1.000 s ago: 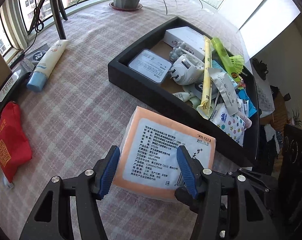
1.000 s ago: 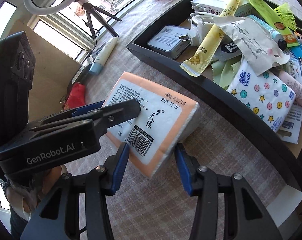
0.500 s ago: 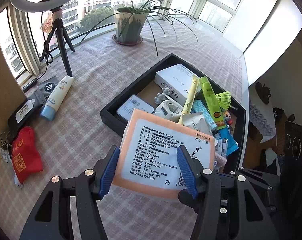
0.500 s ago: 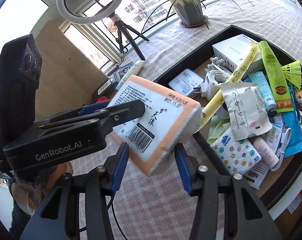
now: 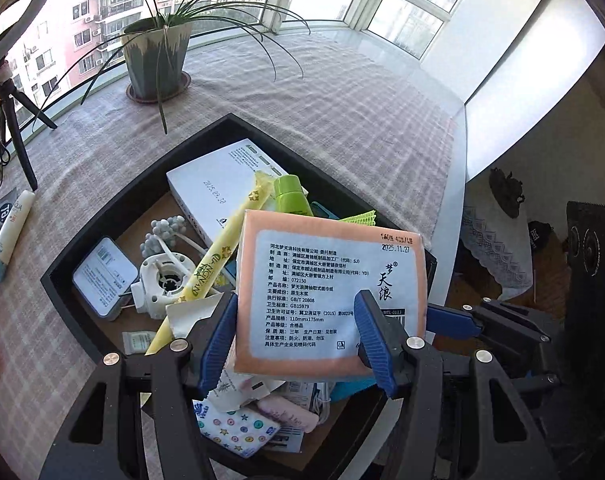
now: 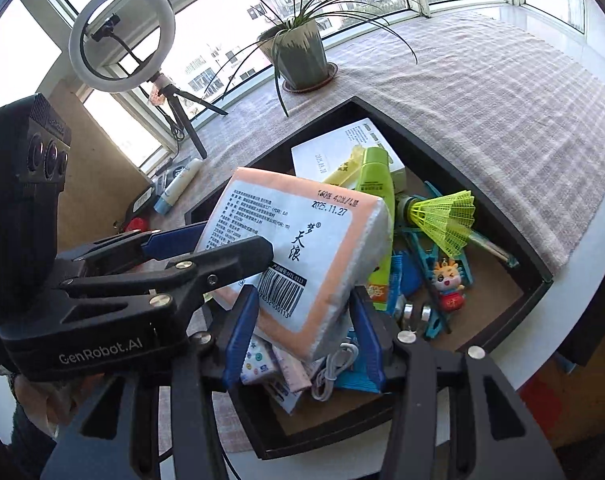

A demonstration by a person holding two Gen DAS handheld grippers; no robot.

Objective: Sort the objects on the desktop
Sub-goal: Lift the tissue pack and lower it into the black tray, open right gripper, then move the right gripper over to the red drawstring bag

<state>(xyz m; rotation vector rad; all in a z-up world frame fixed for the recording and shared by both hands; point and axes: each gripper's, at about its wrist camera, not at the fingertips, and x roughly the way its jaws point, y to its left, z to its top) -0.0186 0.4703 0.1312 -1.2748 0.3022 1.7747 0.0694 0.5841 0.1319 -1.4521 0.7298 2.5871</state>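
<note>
An orange-edged tissue pack (image 5: 330, 292) with a white printed label hangs in the air over the black tray (image 5: 102, 240). My left gripper (image 5: 294, 300) is shut on its near edge, blue pads pressing both sides. My right gripper (image 6: 304, 296) is shut on the barcode end of the same pack (image 6: 302, 240). In the right wrist view the left gripper (image 6: 222, 246) clamps the pack from the left. The tray (image 6: 462, 176) holds a white box (image 5: 218, 184), a yellow sachet (image 5: 218, 264), a green tube (image 6: 376, 188), a shuttlecock (image 6: 446, 216) and several other small items.
A potted plant (image 5: 156, 60) stands behind the tray on the checked cloth. A ring light on a tripod (image 6: 122, 56), a sunscreen tube (image 5: 10, 232) and a red pouch (image 6: 136, 224) are at the left. The round table's white edge (image 5: 456, 200) drops off at the right.
Both grippers have lifted the tissue pack off the cloth and carried it forward, from in front of the tray to above its contents. The grip on the pack is unchanged.
</note>
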